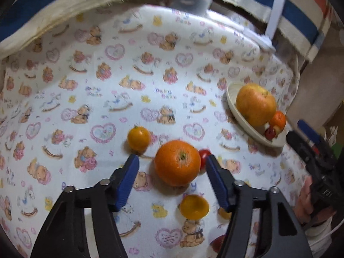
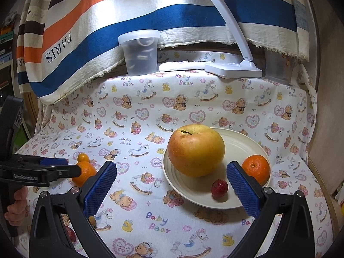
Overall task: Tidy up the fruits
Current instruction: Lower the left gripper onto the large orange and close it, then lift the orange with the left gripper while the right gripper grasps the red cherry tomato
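Note:
In the left wrist view my left gripper (image 1: 172,161) is open, its blue pads on either side of a large orange (image 1: 177,163) on the cloth. Around it lie a small yellow-orange fruit (image 1: 138,138), a red fruit (image 1: 204,154) and another small orange fruit (image 1: 194,206). In the right wrist view my right gripper (image 2: 172,172) is open and empty, just in front of a cream plate (image 2: 243,139). The plate holds a big apple (image 2: 196,150), an orange (image 2: 256,169) and a small red fruit (image 2: 219,188). The plate also shows in the left wrist view (image 1: 233,105).
A bear-print cloth (image 2: 150,204) covers the table. At the back stand a lidded plastic tub (image 2: 140,52), a white desk lamp (image 2: 233,67) and a striped towel (image 2: 107,17). More small fruits lie low by the left gripper, one red (image 1: 218,243).

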The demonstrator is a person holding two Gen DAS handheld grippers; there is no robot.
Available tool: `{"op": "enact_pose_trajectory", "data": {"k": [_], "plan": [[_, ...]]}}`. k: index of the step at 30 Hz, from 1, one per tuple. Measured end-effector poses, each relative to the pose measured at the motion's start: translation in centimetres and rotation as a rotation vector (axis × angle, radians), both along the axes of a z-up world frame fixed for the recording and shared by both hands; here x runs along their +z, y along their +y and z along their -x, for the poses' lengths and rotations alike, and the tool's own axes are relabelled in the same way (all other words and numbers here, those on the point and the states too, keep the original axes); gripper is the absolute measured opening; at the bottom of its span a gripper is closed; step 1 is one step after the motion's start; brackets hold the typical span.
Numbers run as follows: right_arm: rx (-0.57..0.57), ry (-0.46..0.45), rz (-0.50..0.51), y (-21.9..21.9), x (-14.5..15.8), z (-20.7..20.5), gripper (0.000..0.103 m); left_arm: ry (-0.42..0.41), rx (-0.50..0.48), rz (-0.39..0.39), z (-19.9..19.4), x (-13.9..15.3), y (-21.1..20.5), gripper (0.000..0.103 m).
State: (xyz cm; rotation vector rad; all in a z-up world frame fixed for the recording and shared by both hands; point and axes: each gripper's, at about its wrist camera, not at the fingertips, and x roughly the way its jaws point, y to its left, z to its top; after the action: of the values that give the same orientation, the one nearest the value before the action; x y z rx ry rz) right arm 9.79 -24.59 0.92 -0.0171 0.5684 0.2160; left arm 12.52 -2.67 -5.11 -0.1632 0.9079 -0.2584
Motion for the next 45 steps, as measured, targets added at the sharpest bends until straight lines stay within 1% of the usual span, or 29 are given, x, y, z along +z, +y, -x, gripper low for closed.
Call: {"op": "enact_pose_trajectory", "data": {"k": [2, 4, 6, 8, 16, 19, 21, 24, 29, 33, 36, 40, 42, 45], "plan": [[0.000, -0.002, -0.001, 0.0, 0.1, 0.0, 0.103, 0.017, -0.018, 0.032, -0.3, -0.4, -0.1, 0.057], [-0.001, -0.008, -0.002, 0.0, 0.1, 0.1, 0.103, 0.017, -0.021, 0.023, -0.6, -0.7, -0.4, 0.055], [-0.003, -0.009, -0.002, -0.1, 0.2, 0.0, 0.103, 0.015, -0.023, 0.002, -0.8, -1.2, -0.7, 0.049], [-0.003, -0.006, -0.005, -0.2, 0.2, 0.0, 0.103, 0.023, -0.028, 0.006, -1.1, -1.6, -0.8, 0.049], [-0.002, -0.005, -0.001, -0.1, 0.2, 0.0, 0.103, -0.008, -0.028, -0.029, -0.5, -1.4, -1.3, 0.048], [-0.002, -0.003, -0.003, -0.1, 0.1, 0.0, 0.103, -0.062, -0.047, -0.061, 0.2, -0.4, -1.8, 0.048], [-0.002, -0.002, 0.000, -0.1, 0.1, 0.0, 0.103, -0.104, -0.036, -0.078, 0.7, 0.4, -1.9, 0.048], [0.002, 0.001, 0.005, 0.0, 0.0, 0.0, 0.103, -0.151, -0.018, -0.056, 1.5, 1.7, -1.3, 0.048], [0.009, 0.004, 0.016, 0.3, -0.1, -0.1, 0.103, -0.225, 0.019, -0.075, 2.6, 3.2, -1.0, 0.048], [0.033, 0.018, 0.006, 0.9, 0.0, 0.2, 0.103, -0.260, 0.040, -0.076, 3.1, 4.0, -0.7, 0.048], [0.051, 0.043, 0.025, 1.8, 0.3, 0.0, 0.103, -0.266, 0.071, -0.068, 3.0, 4.3, 0.1, 0.048], [0.085, 0.141, 0.009, 2.8, 0.3, -1.2, 0.103, -0.247, 0.111, -0.033, 2.8, 4.3, 1.2, 0.048], [0.101, 0.186, -0.003, 3.5, 0.0, -1.6, 0.102, -0.250, 0.126, -0.030, 2.8, 4.4, 1.5, 0.048], [0.123, 0.223, 0.021, 5.2, -0.7, -2.0, 0.099, -0.259, 0.145, -0.032, 3.0, 4.6, 1.9, 0.048]]}}
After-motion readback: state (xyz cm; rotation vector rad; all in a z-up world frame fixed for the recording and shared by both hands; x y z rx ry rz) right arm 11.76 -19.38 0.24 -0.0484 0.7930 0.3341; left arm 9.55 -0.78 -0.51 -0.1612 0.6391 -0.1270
